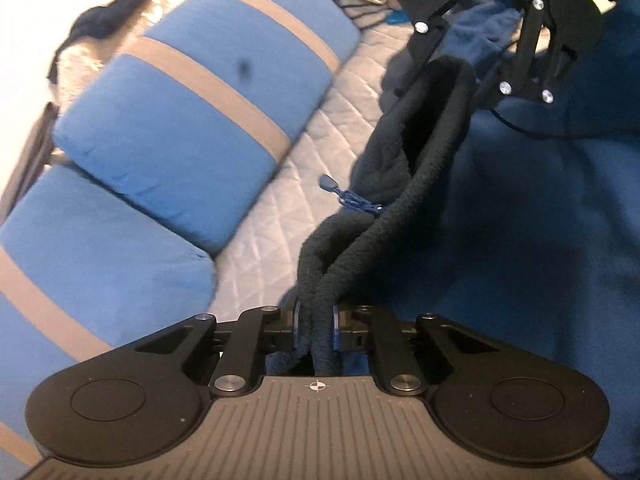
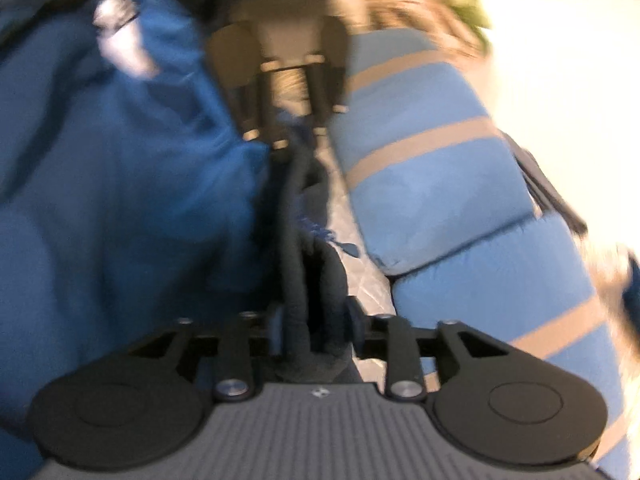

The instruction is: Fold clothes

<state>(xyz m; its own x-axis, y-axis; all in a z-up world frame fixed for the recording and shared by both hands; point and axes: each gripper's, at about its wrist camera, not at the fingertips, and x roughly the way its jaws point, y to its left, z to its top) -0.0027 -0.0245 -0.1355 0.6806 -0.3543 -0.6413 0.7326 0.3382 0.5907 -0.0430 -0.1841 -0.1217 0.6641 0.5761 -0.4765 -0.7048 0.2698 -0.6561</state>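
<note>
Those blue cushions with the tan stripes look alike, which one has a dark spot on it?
The middle striped cushion in the left wrist view: a dark smudge sits between its two tan bands. The cushion nearer the camera shows none.

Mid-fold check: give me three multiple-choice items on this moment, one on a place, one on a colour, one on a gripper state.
1. The striped pillows lie on which side of the dark collar band in the left wrist view?
A left B right C underneath

2. What colour are the pillow stripes?
A red B tan C green

3. How is the left gripper?
A open B shut empty C shut on the collar band

Key: 1 A, the pillows fill the view's left half. 2 B, tan bands cross the blue. 3 C, the band runs between its fingers; the right gripper clamps it too.
</note>
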